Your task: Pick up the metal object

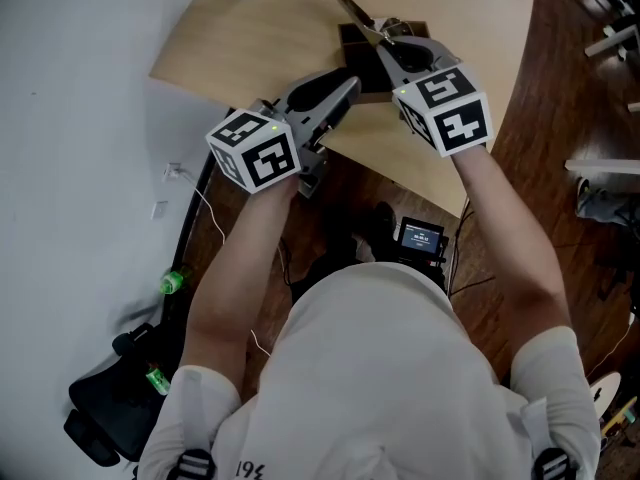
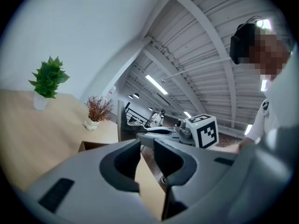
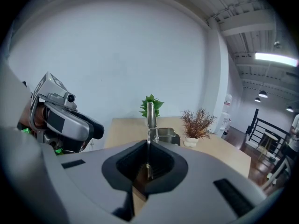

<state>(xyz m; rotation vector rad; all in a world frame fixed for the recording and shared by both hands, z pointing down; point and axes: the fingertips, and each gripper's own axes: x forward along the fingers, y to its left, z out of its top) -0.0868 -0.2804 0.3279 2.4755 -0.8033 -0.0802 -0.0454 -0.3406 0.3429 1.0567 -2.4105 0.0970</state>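
Metal object point(image 3: 150, 115), a slim shiny strip, is clamped between the jaws of my right gripper point(image 3: 148, 146). The jaws are pressed together on its lower end and the rest sticks straight out past their tips. In the head view the metal object point(image 1: 358, 15) points away from me over the light wooden table point(image 1: 260, 38), and its gripped end lies above a dark box point(image 1: 352, 40). I cannot tell whether it touches the box.

My left gripper point(image 2: 147, 146) holds nothing. Its jaws stand a little apart, and only the table edge shows through the gap. In the head view the left gripper point(image 1: 350, 86) sits at the near edge of the table, just beside my right gripper point(image 1: 385, 43), with its tips pointing toward it.

A green potted plant point(image 3: 150, 105) and a dried reddish plant point(image 3: 198, 120) stand at the far side of the table.
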